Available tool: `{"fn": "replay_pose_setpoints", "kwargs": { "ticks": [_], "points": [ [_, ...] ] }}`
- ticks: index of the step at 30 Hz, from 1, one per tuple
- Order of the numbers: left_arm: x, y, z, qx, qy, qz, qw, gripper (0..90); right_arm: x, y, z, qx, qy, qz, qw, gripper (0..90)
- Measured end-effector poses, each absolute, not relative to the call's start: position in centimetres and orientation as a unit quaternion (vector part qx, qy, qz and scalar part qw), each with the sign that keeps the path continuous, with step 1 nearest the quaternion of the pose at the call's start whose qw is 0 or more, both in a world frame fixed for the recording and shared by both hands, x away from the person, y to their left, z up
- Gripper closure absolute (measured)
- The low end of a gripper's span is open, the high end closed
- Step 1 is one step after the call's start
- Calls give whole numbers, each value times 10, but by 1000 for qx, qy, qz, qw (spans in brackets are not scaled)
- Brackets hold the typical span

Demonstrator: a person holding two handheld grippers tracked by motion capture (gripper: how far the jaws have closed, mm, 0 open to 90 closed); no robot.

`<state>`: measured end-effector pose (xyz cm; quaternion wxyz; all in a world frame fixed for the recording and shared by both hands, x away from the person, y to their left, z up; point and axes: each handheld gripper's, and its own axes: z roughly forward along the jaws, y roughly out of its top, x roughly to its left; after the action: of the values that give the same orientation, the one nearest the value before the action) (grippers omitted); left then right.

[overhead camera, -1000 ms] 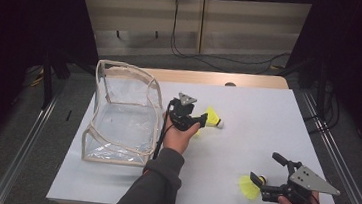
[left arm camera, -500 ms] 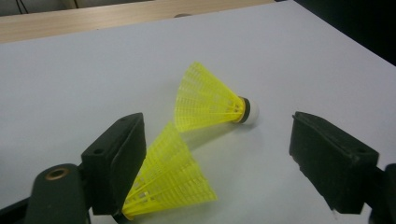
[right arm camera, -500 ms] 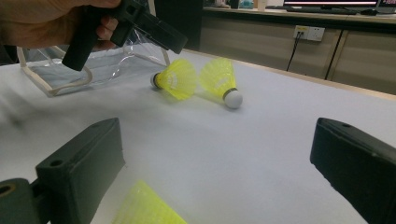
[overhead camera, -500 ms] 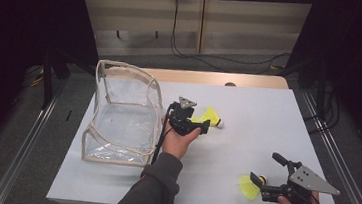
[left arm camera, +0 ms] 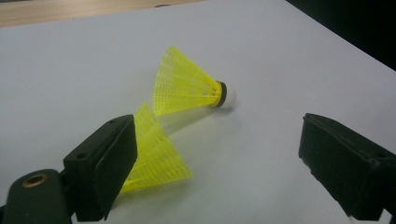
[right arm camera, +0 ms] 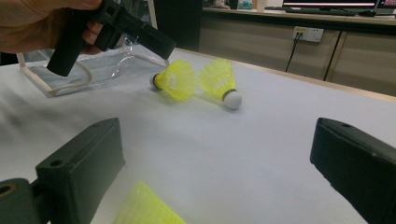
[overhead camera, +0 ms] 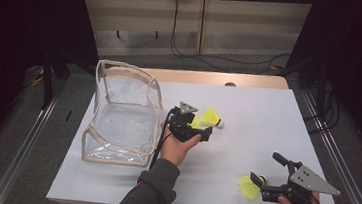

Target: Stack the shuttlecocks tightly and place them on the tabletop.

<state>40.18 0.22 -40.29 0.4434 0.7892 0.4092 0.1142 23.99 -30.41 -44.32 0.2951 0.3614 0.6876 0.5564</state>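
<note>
We saw a white surface with a clear bag standing open on its left part. Right of the bag lay two yellow shuttlecocks close together. A third shuttlecock lay near the front edge, at the right.

The left tool hovered over the pair in the middle. Its jaws had just been opening and stood wide, and nothing was pressed between them. In the left tool view the near shuttlecock lay just beside the left jaw, and the far shuttlecock lay a little beyond, with its white tip pointing away to the right. The right tool rested low at the front right, with wide jaws and nothing held; the third shuttlecock lay just at its left jaw.

We judged that the step was picking one shuttlecock for the bag. To do it well, we would bring the jaws down around only one skirt, keep the other shuttlecock outside, and close gently, because the plastic skirt looked soft and could bend or slip.

Some things were hard to see. The tip of the near shuttlecock was hidden behind the left jaw. The third shuttlecock was cut off at the bottom of the right tool view. Whether the two skirts touched, we could not tell.
</note>
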Motion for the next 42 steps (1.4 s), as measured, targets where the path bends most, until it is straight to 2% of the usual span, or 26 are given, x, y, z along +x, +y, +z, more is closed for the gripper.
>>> {"fn": "replay_pose_setpoints", "kwargs": {
  "ticks": [16, 42],
  "points": [
    [387, 8, -411, 797, 397, 94, 445, 65, 240, -304, -442, 363, 689, 554, 296, 17],
    [368, 16, -423, 807, 370, 78, 454, 57, 242, -306, -442, 370, 689, 552, 289, 16]
  ]
}}
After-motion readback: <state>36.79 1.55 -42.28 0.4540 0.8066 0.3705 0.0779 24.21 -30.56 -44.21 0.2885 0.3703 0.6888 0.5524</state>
